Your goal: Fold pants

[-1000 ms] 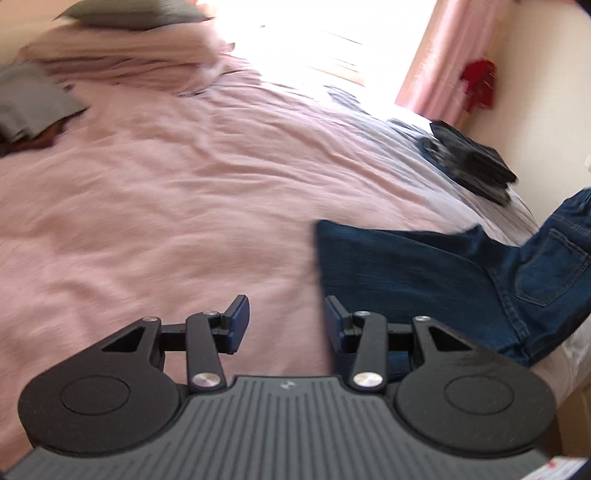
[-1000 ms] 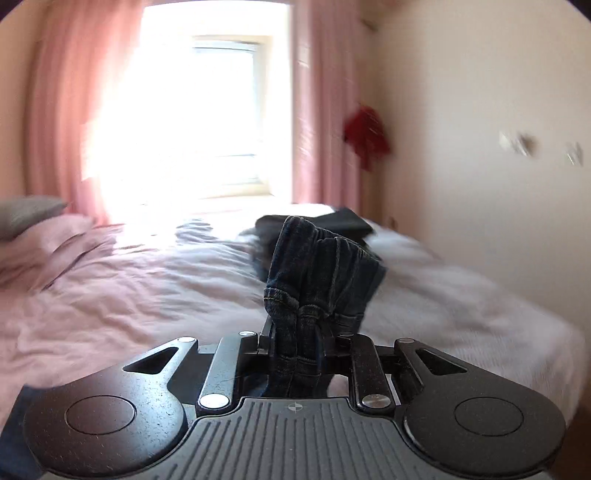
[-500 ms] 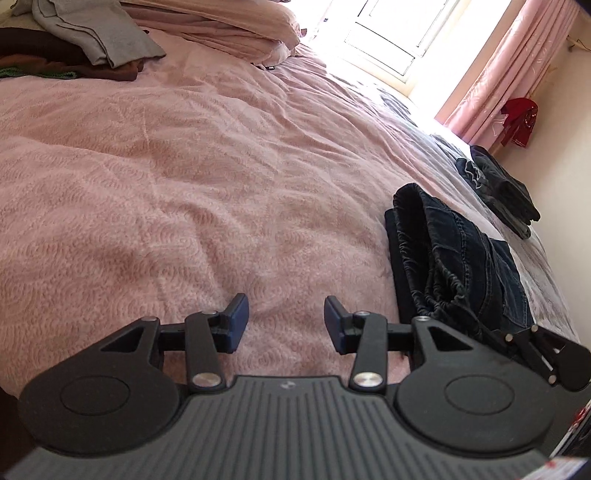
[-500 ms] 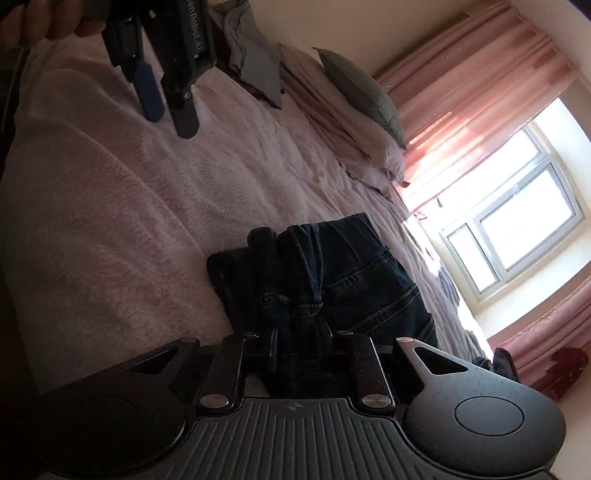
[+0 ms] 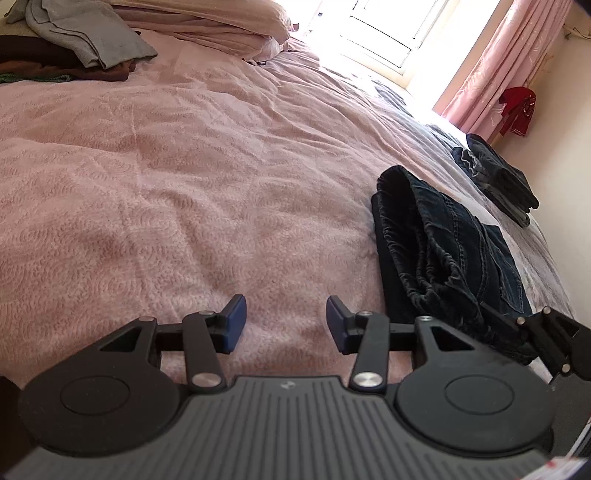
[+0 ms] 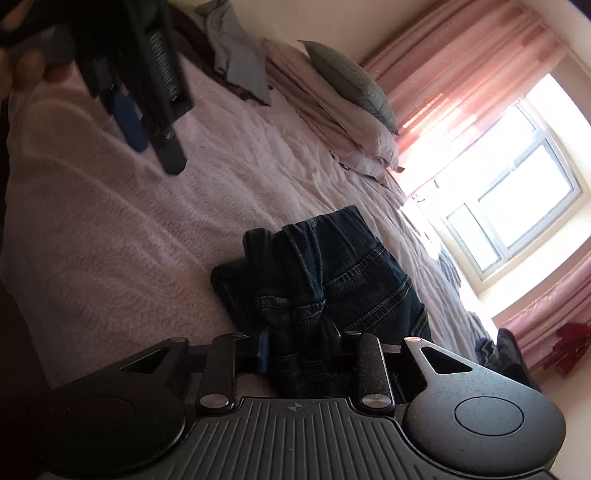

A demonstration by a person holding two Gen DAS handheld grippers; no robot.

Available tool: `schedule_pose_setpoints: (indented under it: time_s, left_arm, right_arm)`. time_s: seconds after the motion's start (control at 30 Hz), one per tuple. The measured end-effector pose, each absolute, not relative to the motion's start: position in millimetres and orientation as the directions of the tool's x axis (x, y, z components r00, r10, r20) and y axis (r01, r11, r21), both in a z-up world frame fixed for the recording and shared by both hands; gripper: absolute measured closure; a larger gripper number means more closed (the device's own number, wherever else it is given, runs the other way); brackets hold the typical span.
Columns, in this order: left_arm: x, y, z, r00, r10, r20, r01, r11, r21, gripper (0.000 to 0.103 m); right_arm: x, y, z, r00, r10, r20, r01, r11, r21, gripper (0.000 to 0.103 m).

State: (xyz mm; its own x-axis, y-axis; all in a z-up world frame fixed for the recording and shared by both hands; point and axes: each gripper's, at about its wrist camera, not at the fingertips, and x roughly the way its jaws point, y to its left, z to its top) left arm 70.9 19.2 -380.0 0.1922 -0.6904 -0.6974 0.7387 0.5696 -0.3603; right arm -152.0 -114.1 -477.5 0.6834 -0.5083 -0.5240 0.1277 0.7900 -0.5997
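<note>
Dark blue jeans (image 5: 443, 251) lie folded in a thick bundle on the pink bedspread (image 5: 184, 184), to the right of my left gripper. My left gripper (image 5: 286, 321) hovers low over the bedspread, open, with nothing between its blue pads. In the right wrist view my right gripper (image 6: 299, 350) is shut on the near end of the jeans (image 6: 343, 284), denim bunched between its fingers. The right gripper (image 5: 535, 339) also shows at the lower right of the left wrist view, at the bundle's near end. The left gripper (image 6: 147, 122) hangs at the upper left, held by a hand (image 6: 26, 70).
A stack of folded dark clothes (image 5: 498, 177) lies further along the bed by the right wall. Grey and brown garments (image 5: 85, 40) sit at the far left beside pillows (image 5: 207, 22). A bright window (image 6: 517, 206), pink curtains (image 5: 498, 62) and a hanging red cloth (image 5: 517, 110) are beyond.
A second ago my right gripper held the jeans' waist up in the air; it has since brought it down onto the legs. In the last half second, almost nothing moved.
</note>
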Motion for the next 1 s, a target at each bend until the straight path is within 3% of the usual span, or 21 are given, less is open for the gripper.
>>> schedule_pose_setpoints:
  time_s: [0.1, 0.2, 0.27, 0.3, 0.33, 0.43, 0.57, 0.63, 0.73, 0.87, 1.0]
  left_arm:
    - [52, 14, -373, 0.156, -0.714, -0.682, 0.780, 0.513, -0.358, 0.061]
    - [32, 4, -367, 0.097, -0.743, -0.662, 0.808, 0.447, -0.384, 0.062]
    - [22, -4, -363, 0.062, -0.760, -0.647, 0.812, 0.415, -0.410, 0.063]
    - [17, -9, -360, 0.050, -0.768, -0.638, 0.817, 0.399, -0.416, 0.063]
    - [11, -14, -356, 0.044, -0.777, -0.627, 0.828, 0.379, -0.412, 0.063]
    - [-9, -35, -346, 0.071, -0.789, -0.610, 0.884, 0.333, -0.328, 0.063]
    - [-27, -67, -350, 0.125, -0.785, -0.606, 0.935, 0.297, -0.193, 0.068]
    - [-28, -87, -365, 0.191, -0.710, -0.678, 0.933, 0.345, -0.098, 0.072]
    - [-19, -92, -361, 0.189, -0.688, -0.701, 0.918, 0.376, -0.122, 0.077]
    - [-16, -107, -332, 0.200, -0.744, -0.637, 0.931, 0.347, -0.113, 0.081]
    - [-15, -144, -327, 0.167, -0.757, -0.632, 0.942, 0.311, -0.124, 0.082]
  right_arm:
    - [-173, -126, -447, 0.727, -0.438, -0.529, 0.231, 0.882, -0.411, 0.038]
    - [-187, -139, -430, 0.745, -0.434, -0.506, 0.317, 0.898, -0.304, 0.038]
    - [-204, -152, -422, 0.712, -0.480, -0.512, 0.429, 0.875, -0.224, 0.059]
    - [-217, -162, -417, 0.698, -0.482, -0.529, 0.483, 0.863, -0.149, 0.083]
    - [-237, -171, -412, 0.683, -0.483, -0.548, 0.546, 0.836, -0.057, 0.094]
    - [-272, -210, -407, 0.654, -0.526, -0.544, 0.692, 0.706, 0.150, 0.096]
    - [-301, -229, -404, 0.604, -0.596, -0.529, 0.754, 0.642, 0.138, 0.096]
    - [-300, -243, -418, 0.589, -0.563, -0.580, 0.760, 0.630, 0.160, 0.096]
    - [-295, -249, -421, 0.584, -0.528, -0.617, 0.753, 0.637, 0.168, 0.096]
    - [-278, -256, -395, 0.633, -0.531, -0.563, 0.717, 0.676, 0.168, 0.096]
    - [-237, -267, -382, 0.710, -0.478, -0.517, 0.645, 0.736, 0.204, 0.096]
